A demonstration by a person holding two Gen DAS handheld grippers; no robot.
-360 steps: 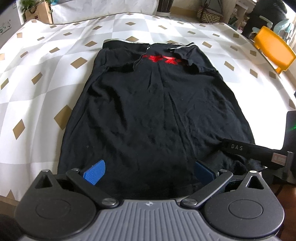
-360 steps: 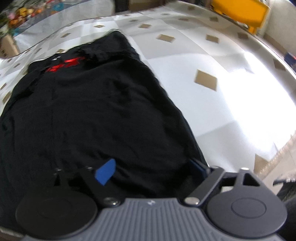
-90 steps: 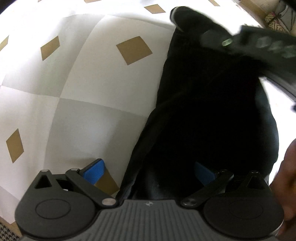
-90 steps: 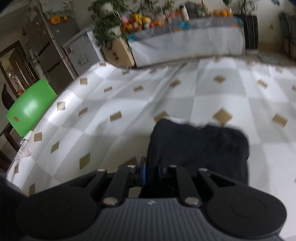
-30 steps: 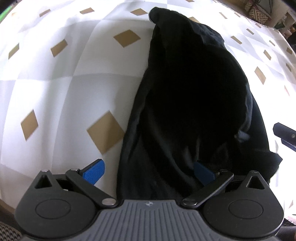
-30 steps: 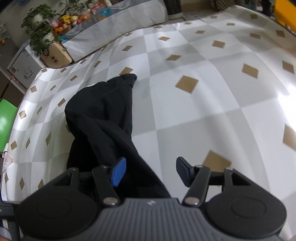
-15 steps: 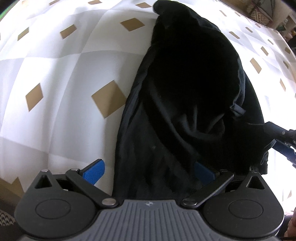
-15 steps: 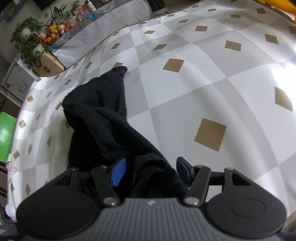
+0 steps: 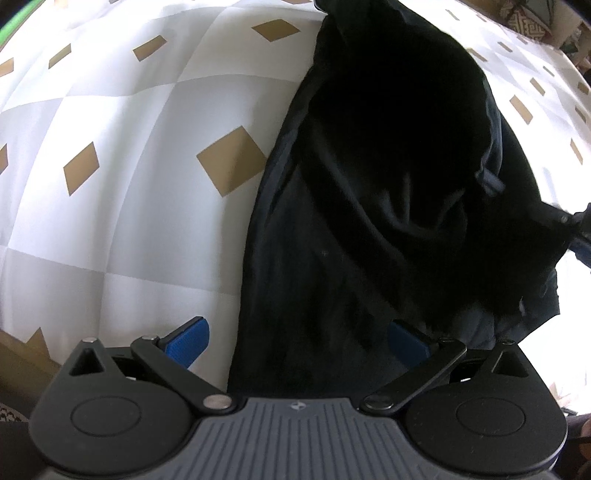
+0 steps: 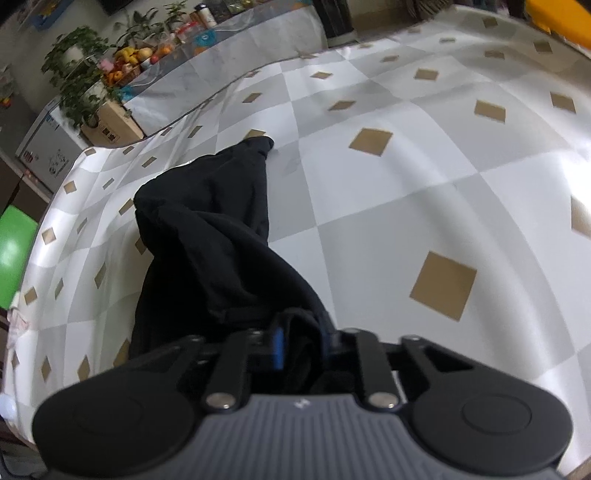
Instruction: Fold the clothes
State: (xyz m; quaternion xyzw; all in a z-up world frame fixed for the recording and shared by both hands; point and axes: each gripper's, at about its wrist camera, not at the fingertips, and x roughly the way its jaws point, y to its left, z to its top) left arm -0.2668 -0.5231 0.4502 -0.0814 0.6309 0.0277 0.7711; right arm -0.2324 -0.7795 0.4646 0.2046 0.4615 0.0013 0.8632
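A black garment (image 9: 388, 184) lies folded into a long, rumpled strip on the table's white and grey checked cloth (image 9: 110, 184). My left gripper (image 9: 297, 332) hangs open above the strip's near end. Its left pad is over bare cloth and its right pad over the black fabric, with the garment's left edge between them. In the right wrist view the garment (image 10: 207, 236) runs away to the upper left. My right gripper (image 10: 301, 343) is shut on a bunched fold at its near end. That gripper's tip (image 9: 576, 229) also shows at the right edge of the left wrist view.
The table's near edge (image 9: 22, 350) shows at lower left in the left wrist view. Beyond the table stand a green chair (image 10: 14, 251), a cardboard box (image 10: 114, 125), potted plants (image 10: 81, 74) and a yellow chair (image 10: 561, 18). Bare tablecloth (image 10: 424, 184) spreads to the right of the garment.
My right gripper's jaws, open a second ago, have closed on the garment's near end. The left gripper has drifted a little toward the table's near edge and stays open.
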